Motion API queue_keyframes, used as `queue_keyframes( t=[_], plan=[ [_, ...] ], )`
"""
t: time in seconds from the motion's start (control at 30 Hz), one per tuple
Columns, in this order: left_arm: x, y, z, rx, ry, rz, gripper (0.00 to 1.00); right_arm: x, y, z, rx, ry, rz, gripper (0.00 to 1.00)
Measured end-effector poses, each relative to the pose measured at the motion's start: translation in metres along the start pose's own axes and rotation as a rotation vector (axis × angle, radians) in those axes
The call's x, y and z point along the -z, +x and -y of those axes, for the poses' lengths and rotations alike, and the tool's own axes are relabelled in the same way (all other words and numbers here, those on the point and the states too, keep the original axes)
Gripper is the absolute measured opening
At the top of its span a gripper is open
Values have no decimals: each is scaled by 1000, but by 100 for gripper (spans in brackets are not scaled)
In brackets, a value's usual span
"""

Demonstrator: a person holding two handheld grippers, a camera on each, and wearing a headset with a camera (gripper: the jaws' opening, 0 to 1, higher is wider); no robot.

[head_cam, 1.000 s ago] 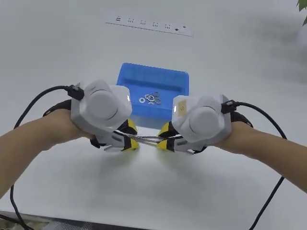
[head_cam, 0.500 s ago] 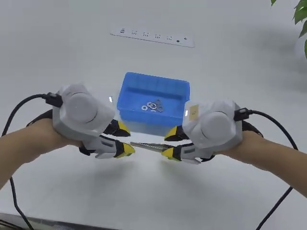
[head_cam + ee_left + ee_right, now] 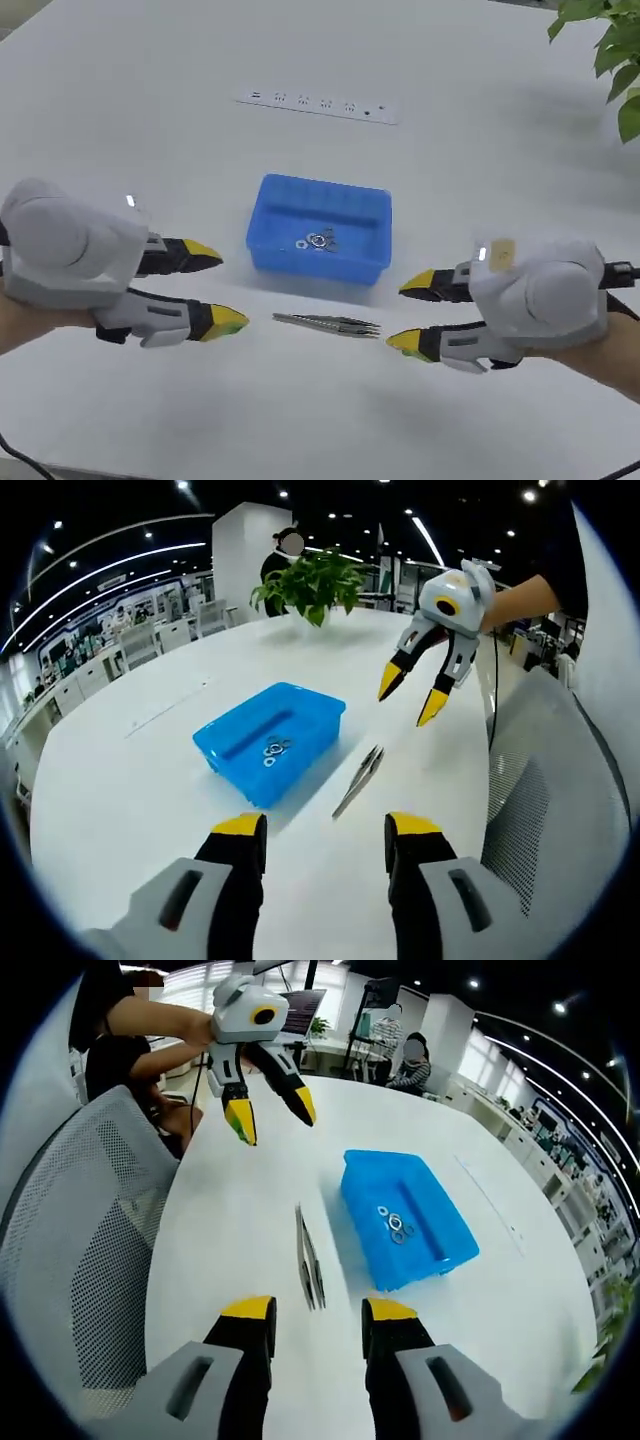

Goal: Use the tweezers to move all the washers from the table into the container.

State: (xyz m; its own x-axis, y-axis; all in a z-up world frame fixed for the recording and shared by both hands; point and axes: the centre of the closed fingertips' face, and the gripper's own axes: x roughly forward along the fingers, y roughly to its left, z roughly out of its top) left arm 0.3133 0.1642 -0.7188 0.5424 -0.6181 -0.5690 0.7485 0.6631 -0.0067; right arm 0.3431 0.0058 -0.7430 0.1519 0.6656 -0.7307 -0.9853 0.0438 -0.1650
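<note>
The metal tweezers (image 3: 328, 323) lie flat on the white table, just in front of the blue container (image 3: 320, 236); they also show in the left gripper view as tweezers (image 3: 359, 779) and in the right gripper view as tweezers (image 3: 308, 1258). Several washers (image 3: 315, 240) sit inside the container. My left gripper (image 3: 216, 288) hovers open to the left of the tweezers, holding nothing. My right gripper (image 3: 412, 314) hovers open to their right, also with nothing in it. Each gripper faces the other across the tweezers: right gripper (image 3: 410, 693), left gripper (image 3: 270, 1105).
A white power strip (image 3: 318, 104) lies on the table beyond the container. Plant leaves (image 3: 605, 50) reach in at the far right corner. A mesh office chair (image 3: 90, 1250) stands at the table's near edge. People sit in the room beyond the table.
Both grippers let go of the tweezers, which now rest on the table. The left gripper drew back left and the right gripper back right, both with jaws wide apart.
</note>
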Motion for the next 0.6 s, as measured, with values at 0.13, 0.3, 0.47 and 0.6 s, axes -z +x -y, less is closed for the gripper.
queue_keyframes(
  t=[0.13, 0.3, 0.47, 0.6],
  plan=[
    [-11, -14, 1, -29, -12, 49, 74, 3, -14, 1, 32, 4, 2, 53],
    [-24, -31, 3, -56, -20, 87, 99, -5, -36, 1, 60, 3, 34, 69],
    [-28, -43, 5, -72, 29, 77, 100, -20, -53, 2, 79, 37, 93, 83],
    [-30, -49, 6, -81, 35, 79, 100, -34, -61, -3, 67, 89, 151, 90]
  ],
)
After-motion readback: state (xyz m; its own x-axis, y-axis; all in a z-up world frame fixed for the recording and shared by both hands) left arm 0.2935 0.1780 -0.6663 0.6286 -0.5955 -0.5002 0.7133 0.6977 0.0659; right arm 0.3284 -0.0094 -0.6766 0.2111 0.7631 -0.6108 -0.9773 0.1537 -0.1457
